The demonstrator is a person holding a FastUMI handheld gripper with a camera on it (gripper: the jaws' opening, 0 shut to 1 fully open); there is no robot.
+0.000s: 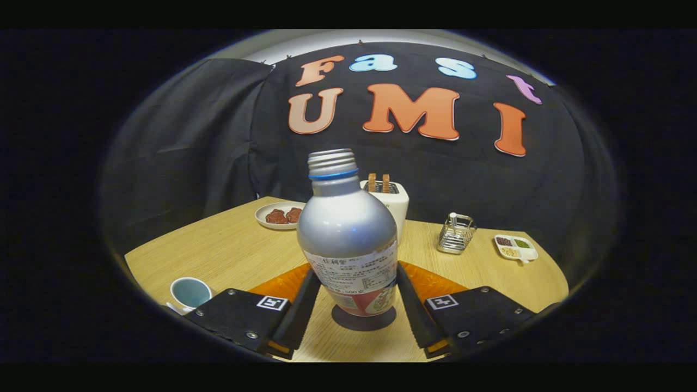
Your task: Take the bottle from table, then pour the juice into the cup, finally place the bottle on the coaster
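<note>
1. Gripper view: the gripper has its fingers closed against both flanks of the silver bottle, uncapped and upright between them, its base over a dark coaster on the table.
2. The cup stands at nine o'clock of the left finger.
3. Judgement: hold a firm mid-body grip and keep the bottle vertical when lifting, tilting only above the cup.
</note>
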